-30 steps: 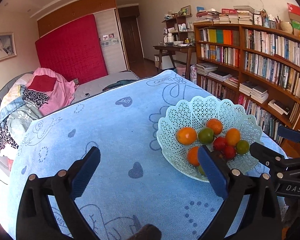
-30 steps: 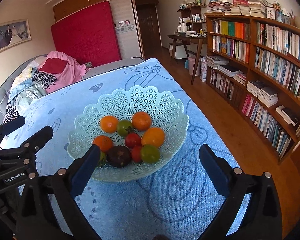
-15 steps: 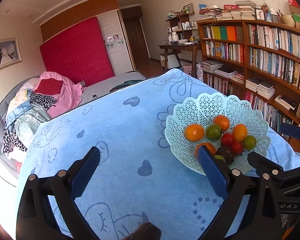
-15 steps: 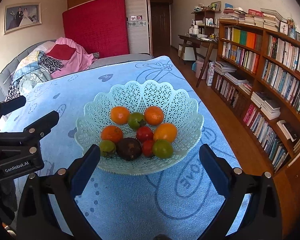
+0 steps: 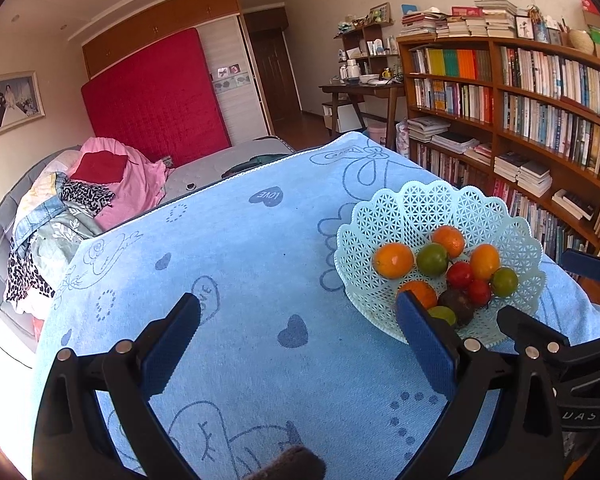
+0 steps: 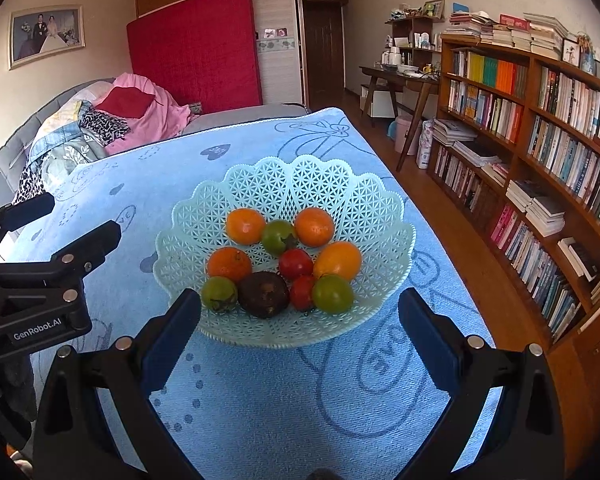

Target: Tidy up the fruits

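In the left wrist view, the right-hand blue pad of the left gripper [image 5: 296, 330] covers part of an orange [image 5: 418, 292] and most of a small green fruit [image 5: 442, 314] at the near edge of the pale mint-green lattice plastic fruit bowl [image 5: 416, 208], which sits at the right of the frame on the light blue patterned towel cloth [image 5: 236, 264]. The right gripper [image 6: 300, 332] shows there only as black arms cut off at the lower right edge.

The right wrist view shows the bowl whole in mid-frame. It holds four orange fruits, three green ones, two small red tomatoes [image 6: 296, 263] and a dark brown-purple round fruit [image 6: 263, 294], possibly a mangosteen, though the surface is too dim to tell. Green stems or leaves on some fruit are hard to make out.

Both tongs stand wide apart and grasp nothing; each hovers over the cloth short of the bowl.

Against the earlier frames, both cameras have pulled back and risen slightly: the bowl sits higher and further right in the left view, and more centred in the right view. The fruit has not shifted.
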A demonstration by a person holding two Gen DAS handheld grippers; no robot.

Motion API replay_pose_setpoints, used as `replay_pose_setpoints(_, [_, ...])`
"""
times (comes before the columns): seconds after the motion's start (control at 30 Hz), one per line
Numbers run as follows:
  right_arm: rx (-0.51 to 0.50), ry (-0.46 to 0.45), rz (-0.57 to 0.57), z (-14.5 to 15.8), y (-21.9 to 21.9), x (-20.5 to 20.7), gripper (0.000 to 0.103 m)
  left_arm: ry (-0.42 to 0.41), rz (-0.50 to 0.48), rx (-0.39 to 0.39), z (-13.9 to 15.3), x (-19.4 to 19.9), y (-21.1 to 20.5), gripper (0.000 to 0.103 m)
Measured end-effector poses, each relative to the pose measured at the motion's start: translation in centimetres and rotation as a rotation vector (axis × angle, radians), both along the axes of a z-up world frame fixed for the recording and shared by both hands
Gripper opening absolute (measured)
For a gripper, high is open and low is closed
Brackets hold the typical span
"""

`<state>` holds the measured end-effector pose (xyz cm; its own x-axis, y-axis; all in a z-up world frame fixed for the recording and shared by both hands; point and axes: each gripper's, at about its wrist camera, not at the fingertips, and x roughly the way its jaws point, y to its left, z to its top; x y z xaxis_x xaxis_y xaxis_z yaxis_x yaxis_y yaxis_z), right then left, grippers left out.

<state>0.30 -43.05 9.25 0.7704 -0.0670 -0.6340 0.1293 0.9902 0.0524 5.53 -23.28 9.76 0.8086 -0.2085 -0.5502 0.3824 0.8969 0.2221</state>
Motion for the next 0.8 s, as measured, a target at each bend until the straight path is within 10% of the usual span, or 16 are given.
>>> replay_pose_setpoints(0.8, [-0.002,0.000,-0.003,0.16,0.17,0.02,0.100,-0.002,-0.002,0.010,-0.08,-0.29,-0.23,0.097])
